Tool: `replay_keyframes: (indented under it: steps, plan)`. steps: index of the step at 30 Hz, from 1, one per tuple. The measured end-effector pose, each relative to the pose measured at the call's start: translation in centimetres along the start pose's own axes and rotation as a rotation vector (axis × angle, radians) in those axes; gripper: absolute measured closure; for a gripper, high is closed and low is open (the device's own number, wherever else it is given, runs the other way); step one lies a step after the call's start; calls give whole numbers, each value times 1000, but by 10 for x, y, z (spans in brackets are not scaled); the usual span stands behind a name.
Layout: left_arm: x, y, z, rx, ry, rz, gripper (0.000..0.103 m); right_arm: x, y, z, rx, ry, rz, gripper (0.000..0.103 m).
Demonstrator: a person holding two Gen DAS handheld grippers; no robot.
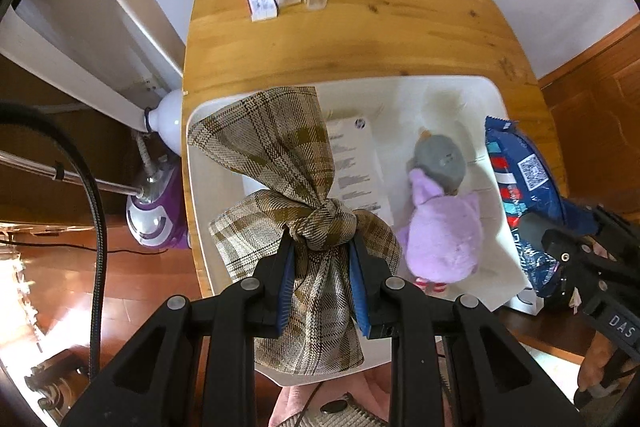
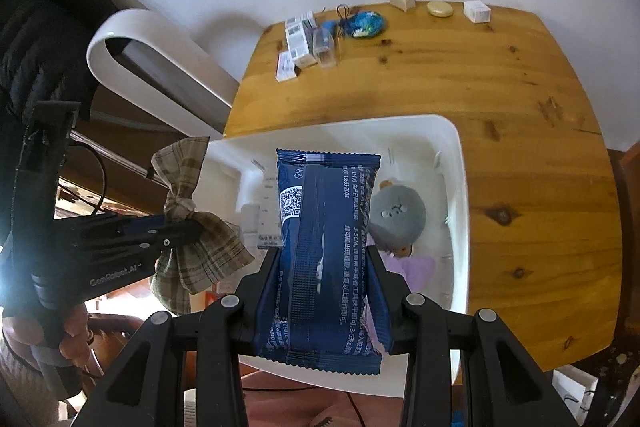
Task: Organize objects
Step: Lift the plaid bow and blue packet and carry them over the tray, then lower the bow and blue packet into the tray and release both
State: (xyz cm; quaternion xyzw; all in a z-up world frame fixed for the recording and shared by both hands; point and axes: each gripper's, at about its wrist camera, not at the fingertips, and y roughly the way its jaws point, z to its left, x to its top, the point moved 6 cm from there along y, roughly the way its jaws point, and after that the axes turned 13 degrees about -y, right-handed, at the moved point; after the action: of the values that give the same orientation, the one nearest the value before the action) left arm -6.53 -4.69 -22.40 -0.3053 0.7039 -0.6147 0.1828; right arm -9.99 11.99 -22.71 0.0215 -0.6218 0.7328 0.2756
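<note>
Table [image 1: 360, 39] middle lies open; plush toy [image 1: 440, 227] probably crowds bin [image 2: 460, 187].

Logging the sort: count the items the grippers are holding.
2: a plaid bow in the left gripper, a blue packet in the right gripper. None seems hidden.

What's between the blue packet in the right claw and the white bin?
Nothing visible. The right claw holds the blue packet over the open white bin; the plush toy and a printed sheet already lie inside.
</note>
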Motion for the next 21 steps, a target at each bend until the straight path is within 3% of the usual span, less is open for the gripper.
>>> replay_keyframes:
  steps: [13, 17, 21]
  plan:
    - [-11, 45, 8, 54, 18, 53, 75, -14, 28, -13, -22, 64, 47, 62]
    - [-13, 51, 7, 83, 33, 49, 67, -18, 37, -11, -34, 61, 77, 62]
    - [-13, 49, 6, 65, 35, 43, 57, -19, 40, -9, -36, 63, 91, 61]
